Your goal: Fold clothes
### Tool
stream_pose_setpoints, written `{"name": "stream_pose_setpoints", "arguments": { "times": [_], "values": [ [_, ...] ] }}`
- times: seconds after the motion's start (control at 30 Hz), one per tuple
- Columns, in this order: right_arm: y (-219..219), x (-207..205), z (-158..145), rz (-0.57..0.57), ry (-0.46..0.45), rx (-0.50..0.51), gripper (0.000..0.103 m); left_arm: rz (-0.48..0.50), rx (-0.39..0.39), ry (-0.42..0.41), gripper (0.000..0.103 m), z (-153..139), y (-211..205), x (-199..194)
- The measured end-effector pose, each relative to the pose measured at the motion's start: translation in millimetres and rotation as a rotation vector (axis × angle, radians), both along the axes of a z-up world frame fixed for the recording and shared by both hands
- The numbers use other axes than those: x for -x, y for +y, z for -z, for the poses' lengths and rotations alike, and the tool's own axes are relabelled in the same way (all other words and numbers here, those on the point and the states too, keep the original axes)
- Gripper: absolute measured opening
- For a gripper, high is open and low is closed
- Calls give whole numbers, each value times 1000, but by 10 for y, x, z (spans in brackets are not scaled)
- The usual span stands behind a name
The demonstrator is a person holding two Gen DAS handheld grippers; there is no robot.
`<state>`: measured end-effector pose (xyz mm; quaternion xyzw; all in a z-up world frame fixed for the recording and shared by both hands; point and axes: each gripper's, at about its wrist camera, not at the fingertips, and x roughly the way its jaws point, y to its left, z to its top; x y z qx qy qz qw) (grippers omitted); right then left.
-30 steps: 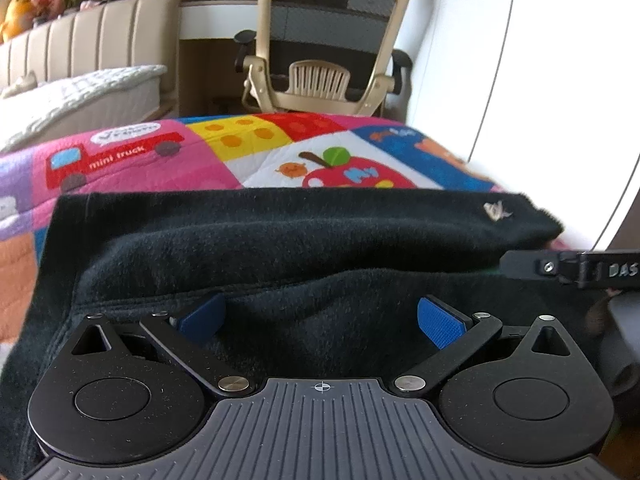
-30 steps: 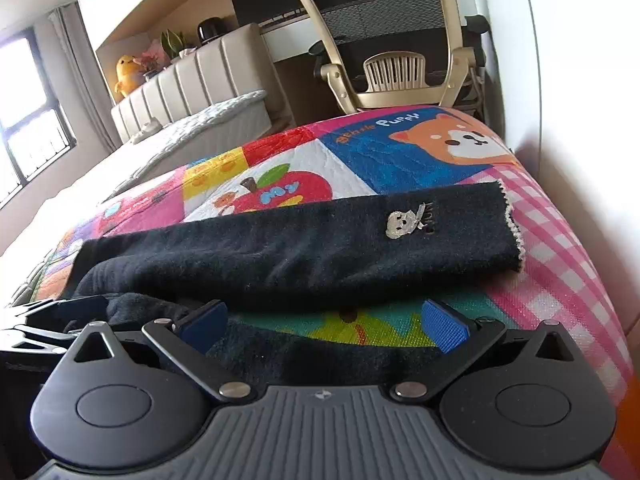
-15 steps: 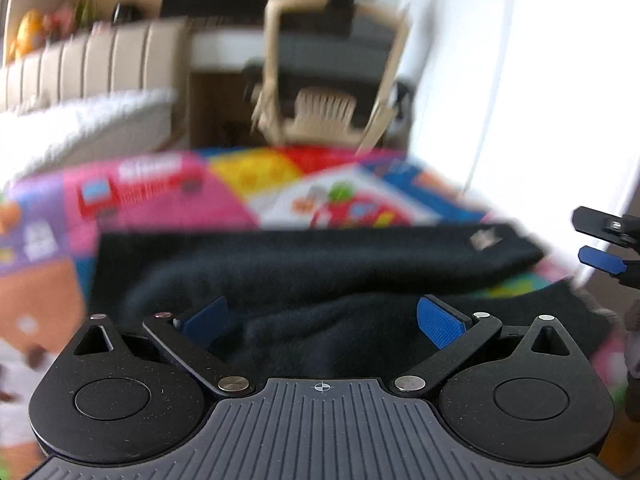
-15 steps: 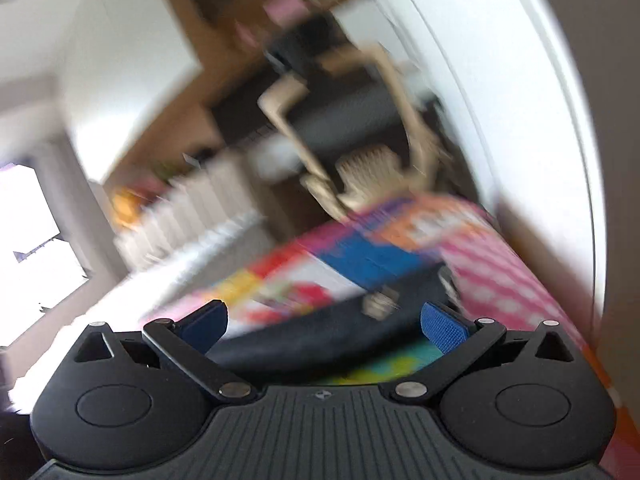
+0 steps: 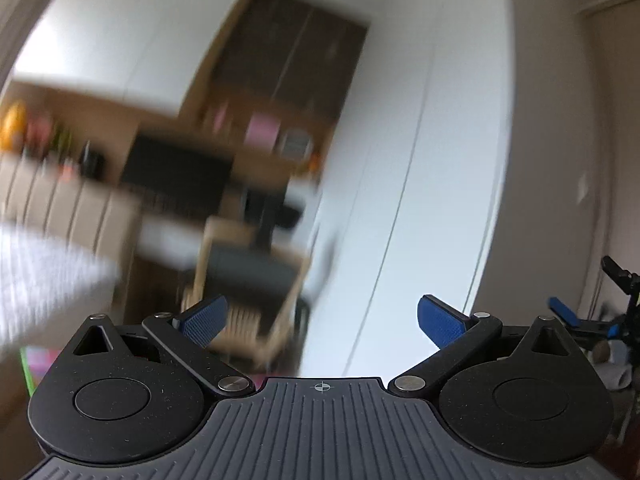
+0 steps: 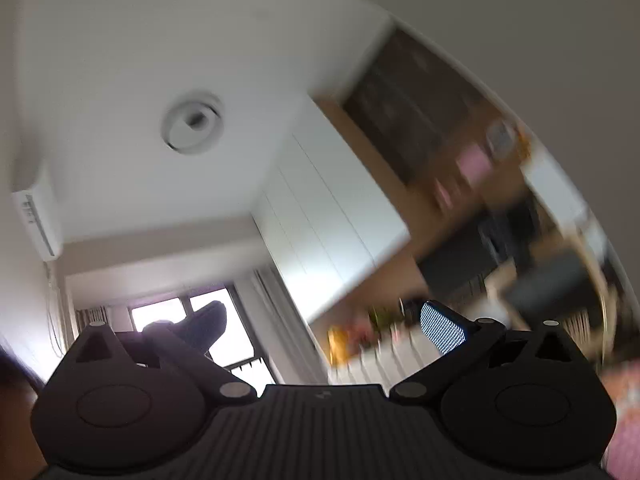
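No garment shows in either view now. My left gripper [image 5: 320, 320] is open, its blue pads wide apart with nothing between them, tilted up toward a blurred office chair [image 5: 248, 280] and a white wall. At the right edge of the left wrist view, the right gripper's blue pad [image 5: 562, 316] and black frame appear. My right gripper [image 6: 324, 320] is open and empty, pointing up at the ceiling and the window [image 6: 200, 320].
A white wardrobe [image 6: 328, 216], a ceiling lamp [image 6: 192, 124] and an air conditioner [image 6: 36, 220] fill the right wrist view. A blurred bed headboard [image 5: 60, 208], a dark monitor [image 5: 176, 172] and shelves lie ahead of the left gripper.
Both grippers have swung upward, away from the black garment on the colourful mat; the garment has dropped out of both views. Both stayed open.
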<state>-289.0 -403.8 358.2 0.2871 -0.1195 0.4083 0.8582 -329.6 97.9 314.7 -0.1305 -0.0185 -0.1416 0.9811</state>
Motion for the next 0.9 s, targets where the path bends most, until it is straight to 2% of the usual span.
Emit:
{"name": "stream_pose_setpoints", "arguments": {
  "times": [0.1, 0.17, 0.2, 0.27, 0.33, 0.43, 0.6, 0.7, 0.8, 0.87, 0.9],
  "values": [
    [-124, 490, -380, 241, -263, -41, 103, -67, -2, -183, 103, -283, 106, 373],
    [-125, 679, -442, 432, -380, -104, 103, -102, 36, -270, 103, -325, 198, 495],
    [-107, 694, -428, 488, -399, -127, 103, -117, 63, -308, 103, -327, 248, 539],
    [-46, 625, -340, 551, -396, -153, 103, -127, 120, -327, 103, -236, 346, 494],
    [75, 442, -169, 586, -365, -143, 103, -115, 154, -272, 103, -60, 403, 277],
    [458, 6, 191, 663, -318, 8, 103, -135, 164, -149, 103, 297, 379, -183],
    [1167, -1037, 1006, 452, -67, 334, 103, -247, 112, 94, 103, 1032, 147, -1036],
    [1539, -1480, 1529, 474, 25, 514, 102, -315, 57, 235, 103, 1514, -24, -1533],
    [1596, -1861, 1827, 451, 133, 572, 92, -337, 4, 360, 103, 1894, 37, -1911],
    [1510, -2169, 1967, 411, 261, 554, 73, -342, -5, 442, 103, 2055, 121, -2130],
    [1438, -2317, 2022, 398, 331, 539, 68, -347, -7, 482, 103, 2139, 176, -2226]
  ]
}}
